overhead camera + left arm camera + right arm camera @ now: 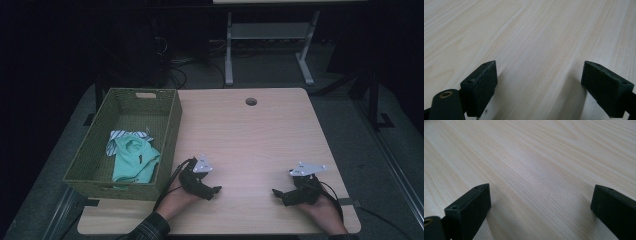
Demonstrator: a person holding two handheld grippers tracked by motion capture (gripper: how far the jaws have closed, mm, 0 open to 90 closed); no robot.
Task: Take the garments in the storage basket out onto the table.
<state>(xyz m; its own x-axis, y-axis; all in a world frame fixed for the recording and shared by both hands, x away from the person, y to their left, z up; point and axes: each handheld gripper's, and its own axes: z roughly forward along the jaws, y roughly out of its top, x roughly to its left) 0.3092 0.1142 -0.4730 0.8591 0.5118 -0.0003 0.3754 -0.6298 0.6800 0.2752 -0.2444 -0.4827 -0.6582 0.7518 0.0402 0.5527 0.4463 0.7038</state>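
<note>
Wood table [250, 130] bare under both grippers, left [216, 190] and right [276, 193], jaws apart; reaching left for the cloth [131, 159] risks snagging the basket [170, 131] wall.

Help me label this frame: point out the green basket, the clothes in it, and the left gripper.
green basket [170, 131]: high view, right wall.
clothes [131, 159]: high view, middle of the mint garment.
left gripper [216, 190]: high view, between its fingers.

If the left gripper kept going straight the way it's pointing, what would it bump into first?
Probably the other one. The left gripper points right, low across the bare table, toward the right gripper. Its own view shows plain wood ahead, so depth is uncertain.
</note>
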